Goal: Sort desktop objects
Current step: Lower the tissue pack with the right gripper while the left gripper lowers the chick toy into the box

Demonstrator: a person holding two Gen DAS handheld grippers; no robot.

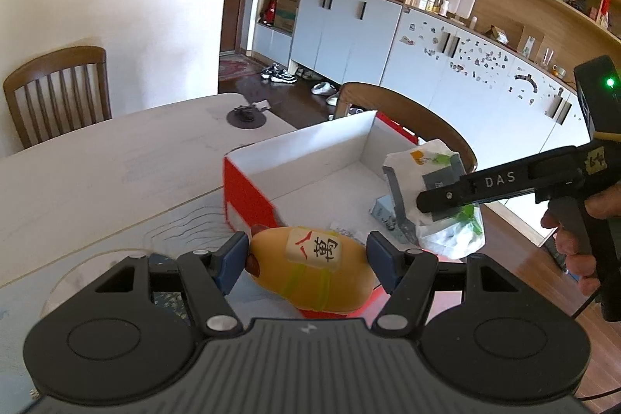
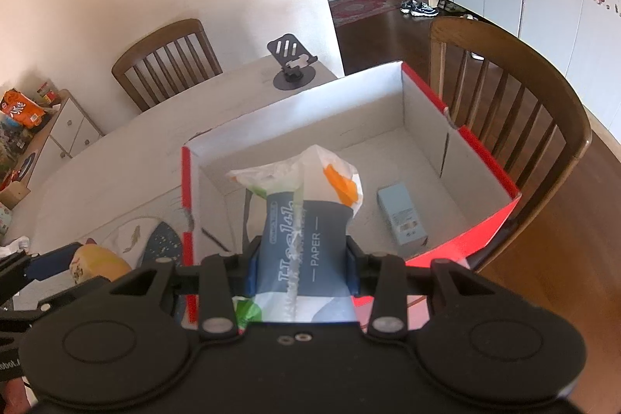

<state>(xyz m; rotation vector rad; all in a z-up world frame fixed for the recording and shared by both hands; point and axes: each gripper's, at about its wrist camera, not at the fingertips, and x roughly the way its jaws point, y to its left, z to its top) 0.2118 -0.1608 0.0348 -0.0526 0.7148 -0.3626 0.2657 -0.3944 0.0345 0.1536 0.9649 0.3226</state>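
My left gripper point(image 1: 308, 260) is shut on a yellow hot-dog-shaped toy point(image 1: 310, 270) bearing a white tile with red and black characters, held just at the near rim of a red box with a white inside point(image 1: 310, 177). My right gripper point(image 2: 300, 258) is shut on a tissue pack point(image 2: 302, 220), blue-grey with "PAPER" on it, carried over that red box point(image 2: 427, 111). In the left wrist view the right gripper point(image 1: 431, 204) comes in from the right with the tissue pack point(image 1: 431, 177) above the box floor. The toy point(image 2: 97, 260) shows at lower left in the right wrist view.
A pale blue carton point(image 2: 401, 220) lies on the box floor. A black phone stand point(image 2: 289, 68) sits at the table's far end. Wooden chairs point(image 2: 516, 95) stand behind the box and at the far side point(image 1: 58, 87). A patterned mat point(image 2: 155, 239) lies left of the box.
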